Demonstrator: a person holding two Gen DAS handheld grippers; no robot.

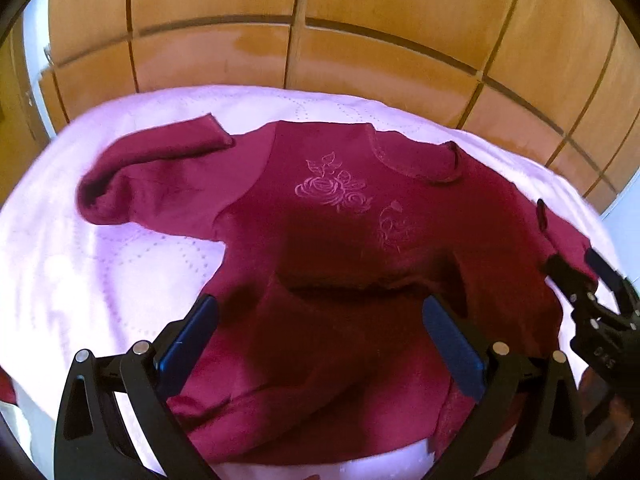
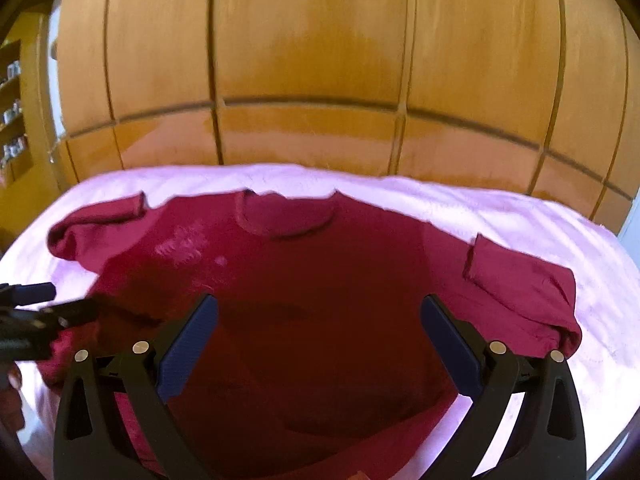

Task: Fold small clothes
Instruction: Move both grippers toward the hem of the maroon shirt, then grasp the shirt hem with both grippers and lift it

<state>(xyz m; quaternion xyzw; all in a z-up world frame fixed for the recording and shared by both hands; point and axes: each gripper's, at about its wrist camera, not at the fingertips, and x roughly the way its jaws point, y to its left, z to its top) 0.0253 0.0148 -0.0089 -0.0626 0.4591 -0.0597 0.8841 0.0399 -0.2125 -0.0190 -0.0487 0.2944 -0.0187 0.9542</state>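
Observation:
A small dark red sweater (image 1: 320,240) with an embroidered rose lies face up on a pink quilted cover (image 1: 100,280), neck away from me, both sleeves folded back toward the shoulders. It also shows in the right wrist view (image 2: 320,280). My left gripper (image 1: 320,344) is open and empty above the sweater's lower left part. My right gripper (image 2: 320,344) is open and empty above its lower right part. The right gripper also shows at the right edge of the left wrist view (image 1: 576,276); the left gripper shows at the left edge of the right wrist view (image 2: 52,300).
A wooden panelled wardrobe (image 1: 320,40) stands right behind the pink cover (image 2: 520,232). Shelves with small items (image 2: 12,120) are at the far left. The cover's edge falls away on the right (image 2: 616,360).

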